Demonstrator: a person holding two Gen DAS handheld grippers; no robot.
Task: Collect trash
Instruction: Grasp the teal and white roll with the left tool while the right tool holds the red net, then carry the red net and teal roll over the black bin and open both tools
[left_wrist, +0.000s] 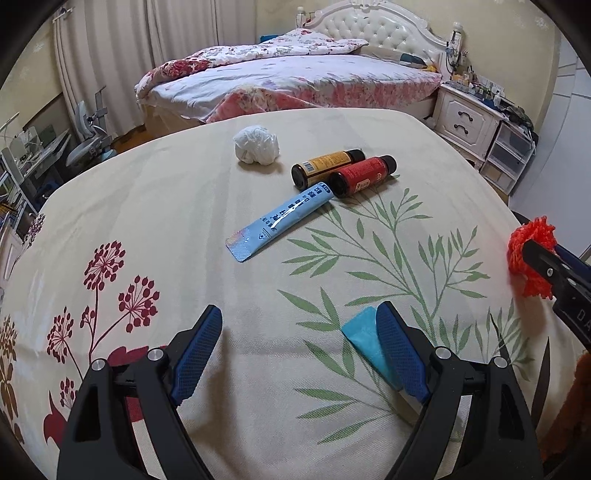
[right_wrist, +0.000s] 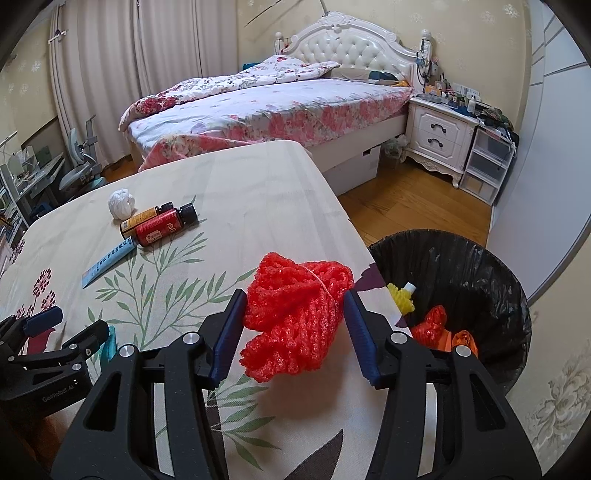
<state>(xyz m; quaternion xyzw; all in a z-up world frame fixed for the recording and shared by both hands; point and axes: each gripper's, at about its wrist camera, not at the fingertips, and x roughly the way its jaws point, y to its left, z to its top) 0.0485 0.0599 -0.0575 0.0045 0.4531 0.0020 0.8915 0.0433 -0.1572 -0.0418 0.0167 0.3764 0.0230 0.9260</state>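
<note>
Holding the red foam net (right_wrist: 295, 314) between its pads, the right gripper (right_wrist: 295, 325) hangs over the table edge, and the bin (right_wrist: 509, 295) sits just to its right, lower down (the drop likely needs only a short swing that way). The left gripper (left_wrist: 299, 347) is spread wide and empty, a teal scrap (left_wrist: 364, 338) beside its right finger, with the blue sachet (left_wrist: 280, 221) ahead, lying diagonally.

The light blue sachet (left_wrist: 280, 220) on the table carries a column of dark printed characters, too small to read. The yellow-labelled bottle (left_wrist: 325, 167) shows a barcode. The red-labelled bottle (left_wrist: 364, 176) bears unreadable printing. The left gripper (right_wrist: 68, 325) body reads roughly "GenRobot.AI".
</note>
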